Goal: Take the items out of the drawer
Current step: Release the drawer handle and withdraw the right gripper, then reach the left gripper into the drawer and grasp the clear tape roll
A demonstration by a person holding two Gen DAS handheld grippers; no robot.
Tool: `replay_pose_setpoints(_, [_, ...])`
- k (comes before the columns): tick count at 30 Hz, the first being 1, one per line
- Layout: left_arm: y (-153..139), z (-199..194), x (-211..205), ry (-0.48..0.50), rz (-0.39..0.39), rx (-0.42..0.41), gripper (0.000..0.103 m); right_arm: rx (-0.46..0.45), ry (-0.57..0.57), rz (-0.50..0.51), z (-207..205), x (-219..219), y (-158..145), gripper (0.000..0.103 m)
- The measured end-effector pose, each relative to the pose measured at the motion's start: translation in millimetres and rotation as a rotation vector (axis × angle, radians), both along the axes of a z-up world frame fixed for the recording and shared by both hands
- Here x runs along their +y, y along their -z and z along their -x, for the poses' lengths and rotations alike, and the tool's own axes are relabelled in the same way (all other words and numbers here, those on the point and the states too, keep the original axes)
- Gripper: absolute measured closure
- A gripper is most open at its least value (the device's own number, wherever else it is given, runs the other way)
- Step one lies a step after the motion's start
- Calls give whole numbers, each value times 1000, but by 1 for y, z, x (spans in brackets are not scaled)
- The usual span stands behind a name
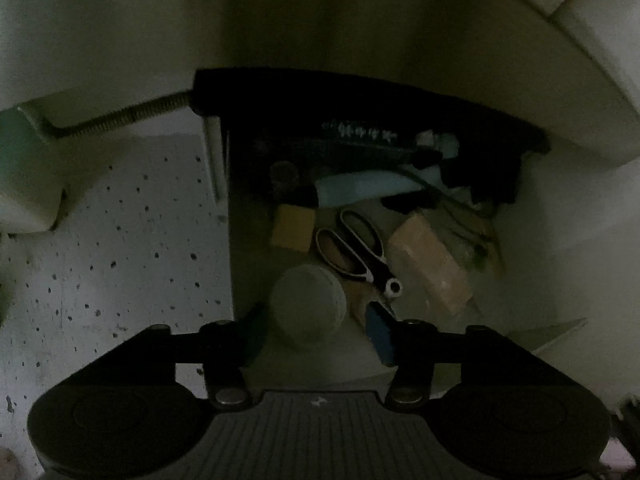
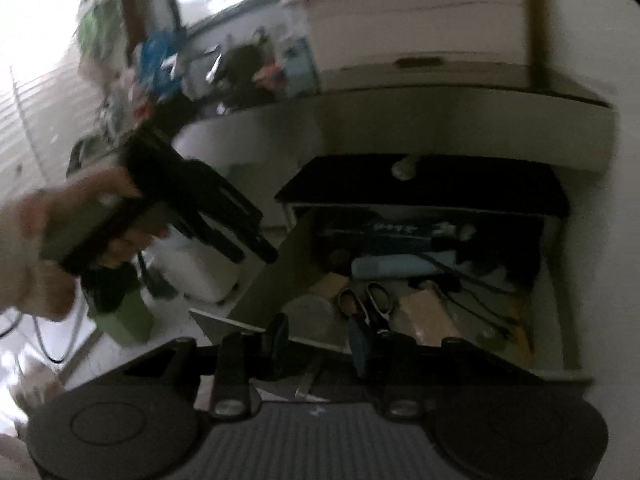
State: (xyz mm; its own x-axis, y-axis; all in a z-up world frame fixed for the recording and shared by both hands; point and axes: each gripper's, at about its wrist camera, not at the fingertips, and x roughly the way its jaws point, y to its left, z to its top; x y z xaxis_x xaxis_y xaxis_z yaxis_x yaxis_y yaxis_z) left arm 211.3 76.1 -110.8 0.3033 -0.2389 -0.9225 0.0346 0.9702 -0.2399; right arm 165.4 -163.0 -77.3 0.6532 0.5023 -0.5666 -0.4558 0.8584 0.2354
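Observation:
An open drawer (image 1: 236,240) holds several items: a round pale lid (image 1: 308,306), black-and-white scissors (image 1: 360,252), a yellow sponge block (image 1: 292,228), a tan block (image 1: 430,264) and a pale blue tube (image 1: 368,190). My left gripper (image 1: 318,336) is open, its fingers either side of the round lid, just above it. In the right wrist view the drawer (image 2: 556,280) lies ahead with the scissors (image 2: 366,304) and tan block (image 2: 428,316). My right gripper (image 2: 320,344) is open and empty at the drawer's front edge. The left gripper (image 2: 252,250) shows there too, held by a hand.
A desk top (image 1: 400,40) overhangs the drawer's back. A speckled floor (image 1: 120,260) lies left of the drawer. A white drawer unit (image 2: 420,32) stands on the desk. A green bin (image 2: 128,320) and cluttered items (image 2: 160,60) are at the left.

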Motion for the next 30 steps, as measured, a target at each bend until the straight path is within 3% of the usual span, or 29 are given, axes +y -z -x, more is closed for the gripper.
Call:
replay_pose_setpoints(4, [15, -18, -11, 8, -6, 45, 54, 3, 51, -31, 29, -18, -4, 70])
replay_pose_setpoints(9, [42, -34, -19, 6, -83, 87, 68, 40, 150, -91, 48, -42, -1, 70])
replay_pose_setpoints(12, [54, -36, -26, 30, -171, 71, 68, 50, 186, -110, 53, -50, 3, 70])
replay_pose_setpoints(21, [85, -42, -26, 9, -206, 142, 68, 27, 192, -118, 57, -50, 0, 70])
replay_pose_setpoints(23, [90, -43, -27, 9, -206, 149, 68, 15, 187, -97, 58, -47, -2, 66])
replay_pose_setpoints(25, [94, -44, -28, 7, -221, 155, 68, 3, 187, -93, 59, -45, -6, 53])
replay_pose_setpoints(30, [99, -44, -32, 29, -281, 140, 77, -46, 206, -125, 60, -46, -18, 53])
